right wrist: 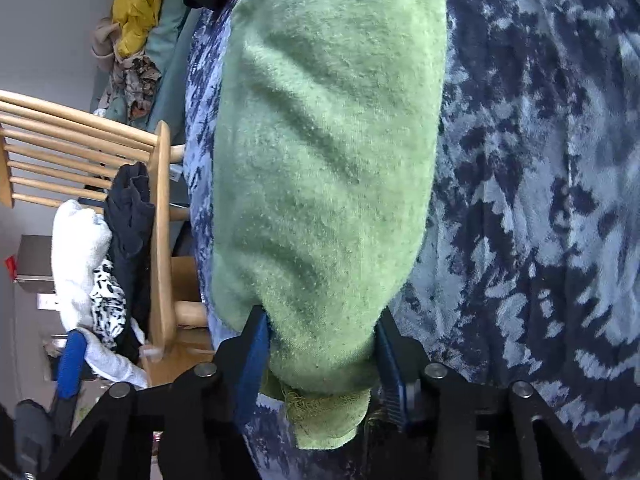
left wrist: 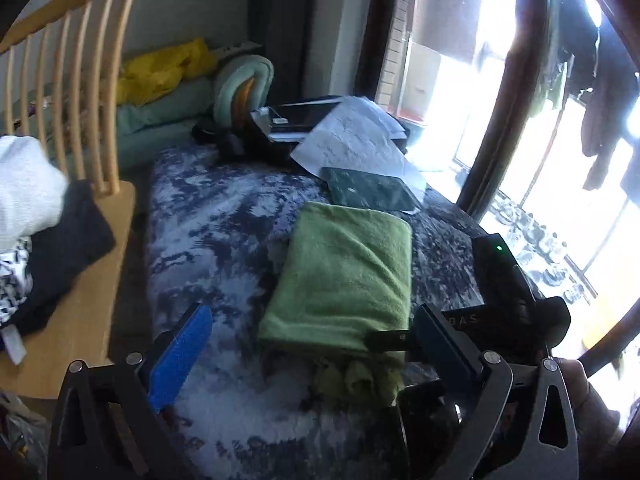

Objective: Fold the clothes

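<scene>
Right tongs gripping the near end of a folded green towel on the bed.

Nearest, the right tongs [right wrist: 320, 356] pinch the bunched near end of the folded, fuzzy green terry towel [right wrist: 320, 152], blue pads pressed against both sides. The left tongs [left wrist: 316, 344] hang wide apart above the bed, holding nothing. The towel lies flat on the blue-and-white mottled plush bedspread [left wrist: 224, 216]. Beside the bed a pale wooden spindle-back chair [left wrist: 92, 240] carries white, black and patterned clothes [left wrist: 44, 224]. Farther off lie a dark green flat folder [left wrist: 372, 192] and white papers [left wrist: 352, 136].
</scene>
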Tool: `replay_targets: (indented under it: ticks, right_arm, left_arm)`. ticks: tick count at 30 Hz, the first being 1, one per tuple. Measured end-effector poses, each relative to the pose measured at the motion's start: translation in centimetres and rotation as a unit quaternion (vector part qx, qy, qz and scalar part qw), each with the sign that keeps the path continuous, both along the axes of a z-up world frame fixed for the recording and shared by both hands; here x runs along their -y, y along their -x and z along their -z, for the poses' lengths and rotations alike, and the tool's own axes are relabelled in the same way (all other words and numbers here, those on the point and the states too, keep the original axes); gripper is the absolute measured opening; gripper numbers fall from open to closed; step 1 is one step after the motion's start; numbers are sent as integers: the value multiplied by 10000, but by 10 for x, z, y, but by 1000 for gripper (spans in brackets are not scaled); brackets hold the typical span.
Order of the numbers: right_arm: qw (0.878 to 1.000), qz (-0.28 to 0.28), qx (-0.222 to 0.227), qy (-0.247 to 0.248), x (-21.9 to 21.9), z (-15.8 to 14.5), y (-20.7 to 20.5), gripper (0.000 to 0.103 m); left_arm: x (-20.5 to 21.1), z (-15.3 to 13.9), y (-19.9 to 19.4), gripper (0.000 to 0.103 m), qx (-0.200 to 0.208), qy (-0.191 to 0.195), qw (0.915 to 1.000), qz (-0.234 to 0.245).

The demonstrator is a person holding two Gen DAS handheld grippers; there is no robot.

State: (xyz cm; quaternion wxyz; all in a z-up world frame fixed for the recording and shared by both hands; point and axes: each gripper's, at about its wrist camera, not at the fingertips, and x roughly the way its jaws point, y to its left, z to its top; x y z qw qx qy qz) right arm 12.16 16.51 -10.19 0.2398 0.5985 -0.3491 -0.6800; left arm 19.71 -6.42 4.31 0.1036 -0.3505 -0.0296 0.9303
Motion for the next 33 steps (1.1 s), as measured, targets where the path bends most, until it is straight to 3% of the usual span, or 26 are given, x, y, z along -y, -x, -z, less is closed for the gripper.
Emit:
replay_targets:
  ticks: [5, 8, 12, 16, 18, 21, 25, 26, 29, 31, 33]
  right_arm:
    - [9995, 166, 94, 242, -5, -2, -2, 24]
    - [9987, 221, 202, 417, -8, -3, -1, 21]
    - [9998, -20, 92, 175, 2, -14, 0, 19]
    - [9998, -131, -52, 161, 10, -31, 4, 18]
    - [9996, -136, -33, 239, 12, -37, 7, 18]
    - [9990, -118, 97, 415, 13, -43, 13, 18]
    - [9973, -69, 339, 650, 13, -42, 20, 18]
    - [9967, -53, 382, 718, 13, -42, 22, 18]
    - [9948, -44, 495, 889, 12, -44, 26, 18]
    - [9936, -69, 547, 985, 10, -44, 29, 18]
    - [9924, -78, 577, 1081, 7, -45, 30, 18]
  left_arm:
    - [-1, -2, -8, 103, -75, 280, 9995, -102]
    - [-5, -1, -13, 103, -153, 571, 9982, -104]
    - [-9, -2, -19, 103, -322, 962, 9948, 21]
    - [-20, -1, -26, 103, -633, 1618, 9840, 392]
    - [-30, 1, -30, 103, -812, 2111, 9713, 730]
    - [-49, 10, -39, 103, -1087, 2764, 9453, 1350]
    - [-87, 35, -57, 103, -1486, 3779, 8898, 2082]
    - [-97, 44, -61, 103, -1613, 4032, 8738, 2187]
    - [-117, 67, -65, 103, -1940, 4603, 8363, 2260]
    - [-123, 75, -60, 103, -2096, 4832, 8245, 2069]
    - [-122, 79, -48, 103, -2080, 4953, 8222, 1883]
